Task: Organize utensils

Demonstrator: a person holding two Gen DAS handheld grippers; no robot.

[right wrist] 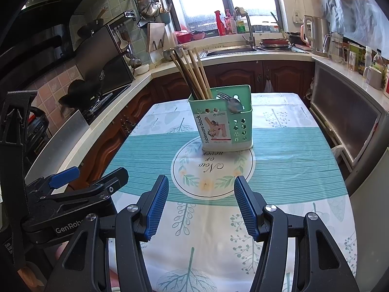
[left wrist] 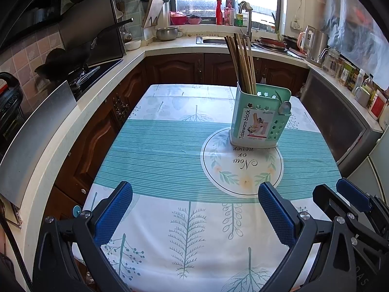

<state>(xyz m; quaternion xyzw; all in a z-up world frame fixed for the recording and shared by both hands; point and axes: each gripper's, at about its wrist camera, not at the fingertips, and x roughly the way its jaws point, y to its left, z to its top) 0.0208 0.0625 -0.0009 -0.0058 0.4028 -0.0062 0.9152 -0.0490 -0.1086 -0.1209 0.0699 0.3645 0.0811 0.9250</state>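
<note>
A green plastic utensil holder [left wrist: 257, 124] [right wrist: 225, 121] labelled "Tableware block" stands upright on the table, on a round printed emblem. Several wooden chopsticks [left wrist: 240, 63] [right wrist: 192, 73] lean out of its rear compartment. A metal spoon [left wrist: 285, 108] [right wrist: 235, 104] and a fork [right wrist: 222, 95] sit in its other compartment. My left gripper [left wrist: 195, 196] hovers open over the near part of the table, nothing between its blue pads. My right gripper [right wrist: 201, 189] is also open and empty, short of the holder. The right gripper [left wrist: 340, 197] shows at the left wrist view's right edge, the left gripper [right wrist: 92, 177] at the right wrist view's left.
The table wears a teal and white cloth [left wrist: 158, 150] [right wrist: 291, 150]. A counter with a stove and pans [left wrist: 73, 70] runs along the left. A sink and faucet [left wrist: 245, 19] sit under the window behind. Jars and a kettle [right wrist: 316, 36] line the right counter.
</note>
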